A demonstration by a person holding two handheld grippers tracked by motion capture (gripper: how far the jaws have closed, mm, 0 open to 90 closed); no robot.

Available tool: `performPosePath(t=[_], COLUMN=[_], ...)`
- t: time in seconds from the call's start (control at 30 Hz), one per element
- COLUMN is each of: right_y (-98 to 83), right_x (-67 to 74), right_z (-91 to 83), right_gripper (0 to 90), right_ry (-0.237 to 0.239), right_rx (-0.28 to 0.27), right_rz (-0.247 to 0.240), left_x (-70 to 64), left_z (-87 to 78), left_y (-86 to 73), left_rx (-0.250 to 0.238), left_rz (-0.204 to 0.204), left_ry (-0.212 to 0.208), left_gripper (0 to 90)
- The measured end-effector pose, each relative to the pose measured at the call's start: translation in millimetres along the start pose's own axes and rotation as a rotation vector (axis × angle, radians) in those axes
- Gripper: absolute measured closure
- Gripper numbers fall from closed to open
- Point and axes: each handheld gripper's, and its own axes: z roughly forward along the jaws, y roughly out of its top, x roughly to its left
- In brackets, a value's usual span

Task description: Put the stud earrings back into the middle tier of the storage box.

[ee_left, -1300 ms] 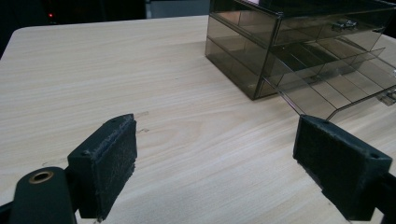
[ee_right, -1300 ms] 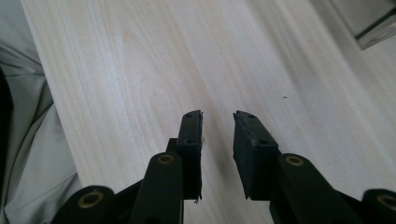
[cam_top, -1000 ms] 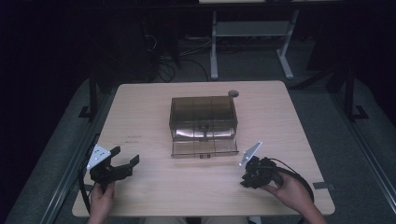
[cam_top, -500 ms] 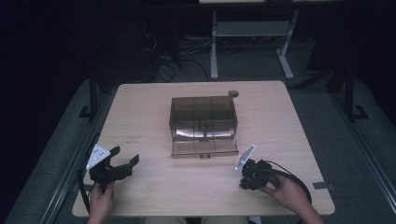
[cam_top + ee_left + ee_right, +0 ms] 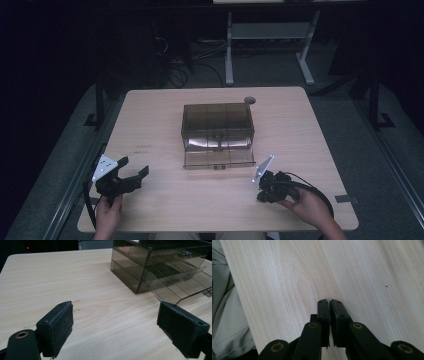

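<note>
Tongs, high view: left gripper [image 5: 131, 175] spread wide at the near left of the pale wooden table [image 5: 150, 120]; right gripper [image 5: 266, 187] at the near right, its jaws having just been closing, nothing between them.
Thing, high view: smoky transparent plastic drawer box [image 5: 217, 126] at mid-table, beyond both grippers and between them; its bottom drawer [image 5: 219, 159] juts toward the person.
Nearer hand, high view: right gripper lies just off the drawer's front right corner; left gripper is farther off.
Long axis, high view: box and drawer front run across the table, side to side.
Left gripper view: pads [image 5: 58, 330] wide apart over bare wood; drawer box [image 5: 140, 267] ahead to the upper right, open drawer [image 5: 180, 286] cut off by the frame edge.
Right gripper view: pads [image 5: 323, 312] pressed together, empty, pointing down at the table [image 5: 287, 277].
Hard to make out: small round dark thing [image 5: 249, 100] behind the box; drawer contents unclear.
</note>
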Motion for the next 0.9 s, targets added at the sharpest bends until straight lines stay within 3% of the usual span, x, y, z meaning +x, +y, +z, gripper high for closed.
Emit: performPosePath(t=[0.33,0.9], right_y=[-0.7,14.6], right_x=[-3.0,-14.8], right_z=[-6.3,-24.3], right_gripper=[85.4,85.4], right_ry=[0.005,0.01], right_rx=[-0.037,-0.106], right_rz=[0.01,0.007], left_x=[-0.6,0.3], left_z=[0.3,0.3], left_y=[0.1,0.1], left_rx=[-0.001,0.0], left_rz=[-0.002,-0.007], left_ry=[0.0,0.0], left_gripper=[13.0,13.0])
